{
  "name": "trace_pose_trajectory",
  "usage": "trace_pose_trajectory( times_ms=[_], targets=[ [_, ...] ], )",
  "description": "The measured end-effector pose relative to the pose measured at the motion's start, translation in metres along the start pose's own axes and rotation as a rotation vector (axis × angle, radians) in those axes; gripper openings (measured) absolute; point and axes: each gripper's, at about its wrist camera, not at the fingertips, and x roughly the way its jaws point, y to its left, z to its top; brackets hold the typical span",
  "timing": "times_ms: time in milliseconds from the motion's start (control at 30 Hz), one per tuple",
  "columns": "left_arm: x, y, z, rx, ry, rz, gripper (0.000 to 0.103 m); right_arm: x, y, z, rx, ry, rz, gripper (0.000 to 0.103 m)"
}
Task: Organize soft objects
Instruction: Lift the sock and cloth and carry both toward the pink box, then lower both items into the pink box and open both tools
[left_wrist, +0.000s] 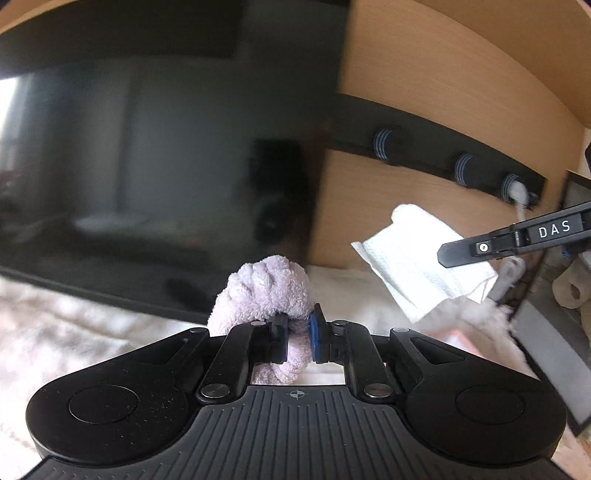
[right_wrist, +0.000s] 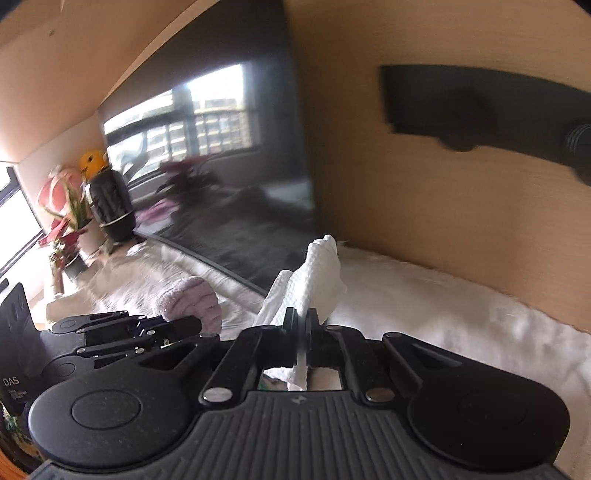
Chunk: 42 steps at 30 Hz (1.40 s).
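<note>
A fluffy white fur throw (right_wrist: 424, 291) covers the counter, running back to a large black television screen (left_wrist: 155, 166) against the pale wood wall (right_wrist: 424, 206). "DAS" is printed on both grippers. The left gripper (left_wrist: 298, 338) jaws pinch a lilac terry scrunchie (left_wrist: 264, 286). The right gripper (right_wrist: 302, 320) jaws press together on a folded white waffle-weave cloth (right_wrist: 317, 273), lifted above the throw.

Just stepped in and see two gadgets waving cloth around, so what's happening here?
A person is sorting soft items with handheld tongs. The left tongs are shut on a fluffy lilac terry scrunchie, held up in front of the large dark TV screen. The right tongs are shut on a folded white waffle-weave cloth, above the white fluffy rug beside the wooden wall.
</note>
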Motion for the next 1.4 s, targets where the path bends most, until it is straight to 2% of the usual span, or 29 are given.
trace_pose_trajectory(
  times_ms=[200, 500, 867, 1000, 1133, 1267, 1400],
  targets=[
    [0.029, -0.054, 0.003, 0.051, 0.051, -0.132, 0.014, -0.030, -0.040, -0.021, 0.058, -0.022, -0.084, 0.004],
    [0.078, -0.122, -0.010, 0.102, 0.136, -0.303, 0.014, -0.066, -0.104, -0.056, 0.171, -0.022, -0.211, 0.004],
    [0.129, -0.186, -0.048, 0.120, 0.289, -0.470, 0.014, -0.075, -0.153, -0.087, 0.260, 0.017, -0.261, 0.004],
    [0.146, -0.194, -0.068, 0.102, 0.352, -0.482, 0.015, -0.064, -0.166, -0.094, 0.274, 0.045, -0.260, 0.004],
    [0.172, -0.197, -0.086, 0.081, 0.478, -0.437, 0.018, -0.046, -0.175, -0.105, 0.280, 0.099, -0.249, 0.004],
    [0.168, -0.201, -0.092, 0.164, 0.489, -0.373, 0.020, -0.025, -0.183, -0.114, 0.281, 0.156, -0.243, 0.004],
    [0.156, -0.193, -0.091, 0.155, 0.475, -0.310, 0.021, -0.001, -0.190, -0.119, 0.261, 0.227, -0.245, 0.004]
  ],
)
